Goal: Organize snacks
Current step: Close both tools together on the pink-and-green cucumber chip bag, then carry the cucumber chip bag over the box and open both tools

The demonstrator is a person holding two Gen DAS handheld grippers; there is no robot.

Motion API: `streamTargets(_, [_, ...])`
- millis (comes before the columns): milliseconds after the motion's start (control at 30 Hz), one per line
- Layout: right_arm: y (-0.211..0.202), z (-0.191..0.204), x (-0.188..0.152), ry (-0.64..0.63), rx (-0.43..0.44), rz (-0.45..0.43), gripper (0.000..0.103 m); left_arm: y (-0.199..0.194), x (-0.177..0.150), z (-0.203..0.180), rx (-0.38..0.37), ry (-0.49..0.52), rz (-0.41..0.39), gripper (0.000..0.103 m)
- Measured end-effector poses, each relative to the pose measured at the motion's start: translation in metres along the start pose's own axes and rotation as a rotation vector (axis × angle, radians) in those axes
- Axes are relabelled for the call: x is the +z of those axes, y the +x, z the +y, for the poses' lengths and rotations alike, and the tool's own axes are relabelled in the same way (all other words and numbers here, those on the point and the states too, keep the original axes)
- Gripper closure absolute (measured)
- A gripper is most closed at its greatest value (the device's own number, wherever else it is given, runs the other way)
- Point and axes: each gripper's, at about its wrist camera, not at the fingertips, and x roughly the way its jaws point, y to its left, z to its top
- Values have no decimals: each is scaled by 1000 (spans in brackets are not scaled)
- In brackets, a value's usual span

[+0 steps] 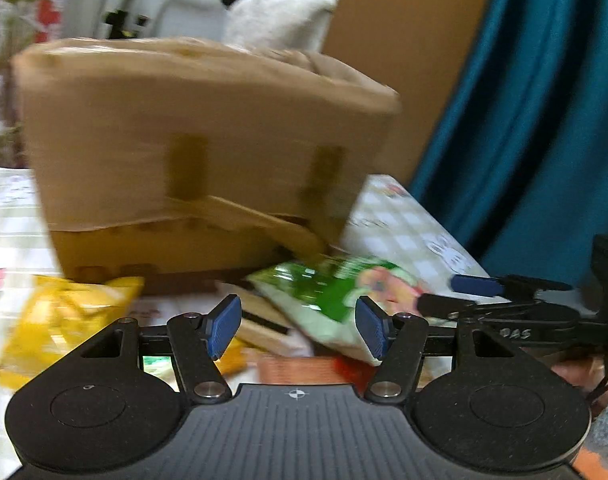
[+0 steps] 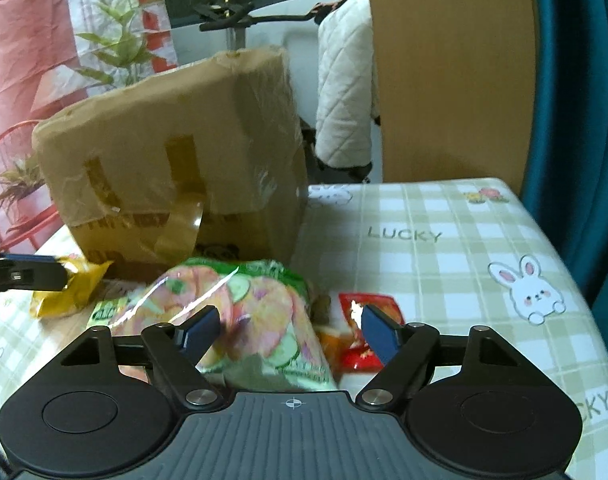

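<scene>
Two crinkly foil packets (image 2: 244, 312) (image 2: 64, 288) beside taped, creased cardboard box (image 2: 176, 168).

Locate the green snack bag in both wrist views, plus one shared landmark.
Left wrist: green snack bag sits centre-right, just beyond the jaws, below the box.
Right wrist: green snack bag sits centre, between the open jaws.
Shared landmark: taped cardboard box, behind the bag.
</scene>
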Motion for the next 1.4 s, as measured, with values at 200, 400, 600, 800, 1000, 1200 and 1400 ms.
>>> streamTargets(200, [7,-6,-8,26,62,5,31,33,-5,-8,-68,-52,80,38])
streamTargets(400, [8,-8,-11,32,137,6,47,56,-13,-14,-76,-46,140,42])
streamTargets(600, [9,-10,-16,58,150,10,52,62,-19,-12,-118,-58,158,60])
streamTargets(800, [1,-1,-21,53,154,-5,69,46,-20,-18,-104,-10,134,70])
streamTargets(1000, [-17,3,-21,58,121,-10,72,32,-16,-30,-139,25,119,70])
streamTargets(1200, [-54,-6,-17,84,31,-67,73,30,-5,-55,-211,91,81,70])
streamTargets(1400, [-93,-13,5,98,-42,-164,73,15,29,-81,-269,151,-14,70])
